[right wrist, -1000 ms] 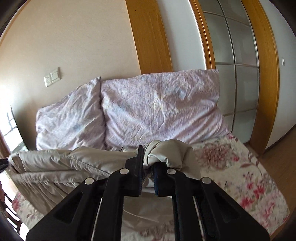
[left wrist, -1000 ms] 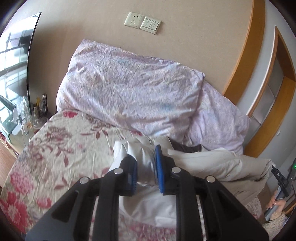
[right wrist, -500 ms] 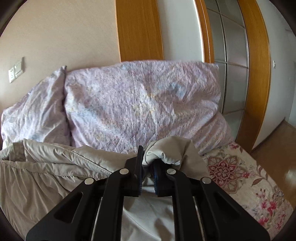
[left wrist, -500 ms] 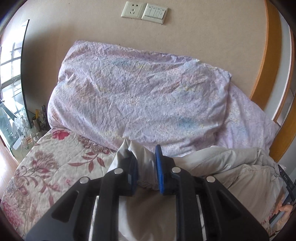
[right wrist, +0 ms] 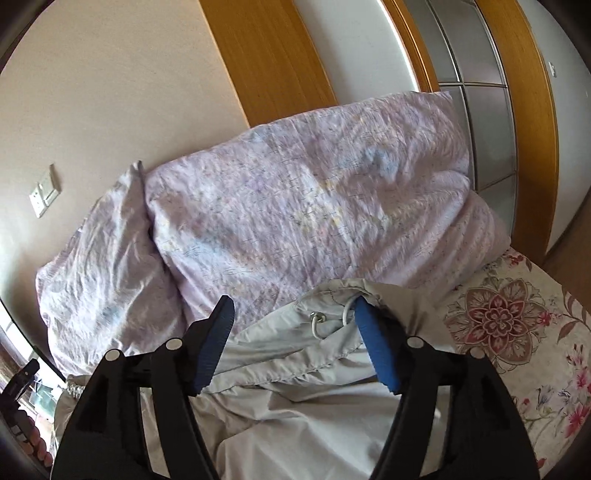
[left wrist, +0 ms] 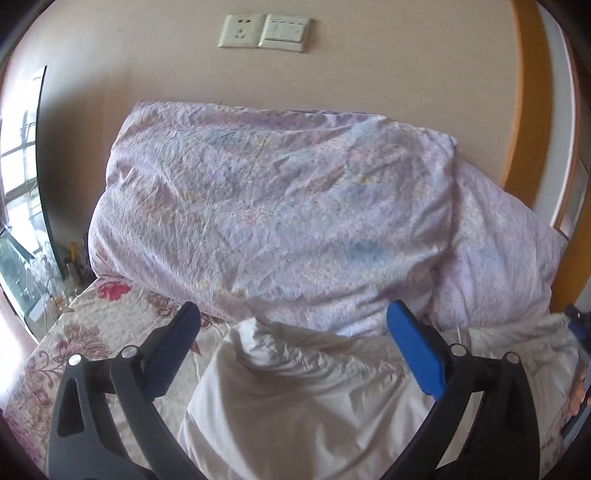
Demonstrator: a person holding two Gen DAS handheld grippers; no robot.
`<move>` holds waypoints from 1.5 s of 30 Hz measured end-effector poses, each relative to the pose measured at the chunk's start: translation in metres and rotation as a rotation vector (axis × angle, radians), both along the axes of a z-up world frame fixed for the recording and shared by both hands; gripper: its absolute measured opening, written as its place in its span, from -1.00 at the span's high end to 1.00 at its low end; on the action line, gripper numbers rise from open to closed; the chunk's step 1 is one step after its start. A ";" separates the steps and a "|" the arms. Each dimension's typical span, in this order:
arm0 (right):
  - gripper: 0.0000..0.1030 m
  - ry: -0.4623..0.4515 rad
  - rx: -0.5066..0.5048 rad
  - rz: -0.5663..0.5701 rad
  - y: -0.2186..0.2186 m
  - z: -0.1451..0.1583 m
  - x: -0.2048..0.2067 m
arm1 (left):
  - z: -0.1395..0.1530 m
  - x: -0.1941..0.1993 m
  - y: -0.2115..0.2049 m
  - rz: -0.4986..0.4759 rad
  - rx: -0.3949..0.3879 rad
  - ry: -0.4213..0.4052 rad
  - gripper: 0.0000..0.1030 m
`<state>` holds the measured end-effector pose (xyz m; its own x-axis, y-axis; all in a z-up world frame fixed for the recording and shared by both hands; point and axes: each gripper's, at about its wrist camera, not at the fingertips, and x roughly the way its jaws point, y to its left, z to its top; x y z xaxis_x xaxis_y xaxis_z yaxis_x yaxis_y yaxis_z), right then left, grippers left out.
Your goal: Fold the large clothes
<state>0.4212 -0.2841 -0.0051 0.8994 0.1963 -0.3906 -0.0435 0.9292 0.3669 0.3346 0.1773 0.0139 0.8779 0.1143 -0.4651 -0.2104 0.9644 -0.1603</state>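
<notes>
Lying on the bed point(right wrist: 524, 332), one large beige garment point(left wrist: 314, 398) is spread across the flowered bedspread, its far edge touching the foot of two lilac pillows. One pillow point(left wrist: 266, 221) fills the left wrist view, with the second pillow point(left wrist: 502, 258) tucked behind its right side; both lean against the wall. The left gripper point(left wrist: 293, 325) has its jaws opening, already wide apart, and the garment lies below and between them, with neither blue pad pressing on it. The right gripper point(right wrist: 293, 314) has its jaws opening too; the garment's bunched edge, with one metal eyelet point(right wrist: 316, 315) and one white drawstring point(right wrist: 347, 314), sits between them, and the right-hand pad is just beside the cloth. I cannot tell whether that pad touches it. On the wall above the pillows are one socket plate point(left wrist: 240, 30) and one switch plate point(left wrist: 286, 32), side by side. No container shows clearly; small bottles at the left edge are too blurred to count.
</notes>
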 end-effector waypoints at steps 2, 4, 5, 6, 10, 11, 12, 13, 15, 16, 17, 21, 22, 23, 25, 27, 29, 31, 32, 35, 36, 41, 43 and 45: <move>-0.43 -0.058 -0.017 -0.005 0.000 0.002 -0.014 | -0.003 -0.009 -0.007 -0.026 0.020 0.014 -0.96; -0.57 -0.090 0.012 -0.021 -0.008 0.006 -0.021 | -0.009 -0.016 -0.013 -0.033 0.034 0.035 -0.96; -0.57 -0.087 0.068 -0.023 -0.016 0.007 -0.023 | -0.013 -0.018 -0.014 -0.040 0.033 0.045 -0.96; -0.56 -0.069 0.095 -0.008 -0.020 0.008 -0.023 | -0.017 -0.019 -0.015 -0.045 0.031 0.057 -0.96; -0.49 -0.031 -0.078 0.066 0.001 0.005 -0.028 | -0.033 -0.023 -0.023 -0.056 0.059 0.101 -0.96; -0.48 -0.022 -0.128 0.086 0.009 0.001 -0.030 | -0.035 -0.024 -0.024 -0.058 0.065 0.104 -0.96; -0.46 -0.003 -0.173 0.116 0.017 -0.005 -0.031 | -0.038 -0.025 -0.025 -0.059 0.068 0.109 -0.96; -0.45 0.016 -0.196 0.145 0.024 -0.011 -0.032 | -0.041 -0.025 -0.026 -0.060 0.070 0.115 -0.96; -0.41 0.060 -0.240 0.194 0.036 -0.026 -0.031 | -0.046 -0.024 -0.027 -0.059 0.072 0.128 -0.96; -0.39 0.074 -0.264 0.207 0.041 -0.031 -0.031 | -0.049 -0.022 -0.028 -0.059 0.076 0.137 -0.96; -0.38 0.095 -0.309 0.222 0.048 -0.040 -0.029 | -0.051 -0.021 -0.029 -0.058 0.081 0.143 -0.96; -0.36 0.153 -0.412 0.233 0.061 -0.065 -0.024 | -0.062 -0.012 -0.033 -0.027 0.147 0.163 -0.96; -0.36 0.175 -0.430 0.226 0.063 -0.072 -0.020 | -0.065 -0.010 -0.034 -0.017 0.166 0.172 -0.96; -0.36 0.201 -0.441 0.213 0.063 -0.078 -0.016 | -0.068 -0.006 -0.035 -0.005 0.188 0.183 -0.96; -0.36 0.239 -0.438 0.185 0.061 -0.087 -0.006 | -0.077 0.004 -0.037 0.020 0.218 0.212 -0.96; -0.36 0.270 -0.420 0.148 0.058 -0.094 0.005 | -0.084 0.015 -0.035 0.043 0.220 0.238 -0.96; -0.36 0.294 -0.403 0.118 0.057 -0.098 0.014 | -0.090 0.025 -0.032 0.069 0.217 0.261 -0.97; -0.37 0.317 -0.396 0.090 0.057 -0.102 0.024 | -0.097 0.037 -0.028 0.089 0.201 0.283 -0.97; -0.37 0.324 -0.398 0.083 0.058 -0.103 0.027 | -0.100 0.042 -0.026 0.099 0.193 0.291 -0.97; -0.39 0.334 -0.411 0.064 0.062 -0.107 0.035 | -0.107 0.052 -0.021 0.117 0.169 0.300 -0.97; -0.40 0.334 -0.413 0.054 0.064 -0.110 0.038 | -0.109 0.055 -0.019 0.122 0.159 0.302 -0.97; -0.45 0.321 -0.412 0.029 0.068 -0.117 0.046 | -0.118 0.068 -0.017 0.129 0.138 0.315 -0.97; -0.47 0.315 -0.411 0.023 0.068 -0.120 0.050 | -0.121 0.072 -0.016 0.127 0.130 0.323 -0.97; -0.48 0.316 -0.409 0.019 0.069 -0.122 0.054 | -0.123 0.077 -0.016 0.128 0.128 0.331 -0.97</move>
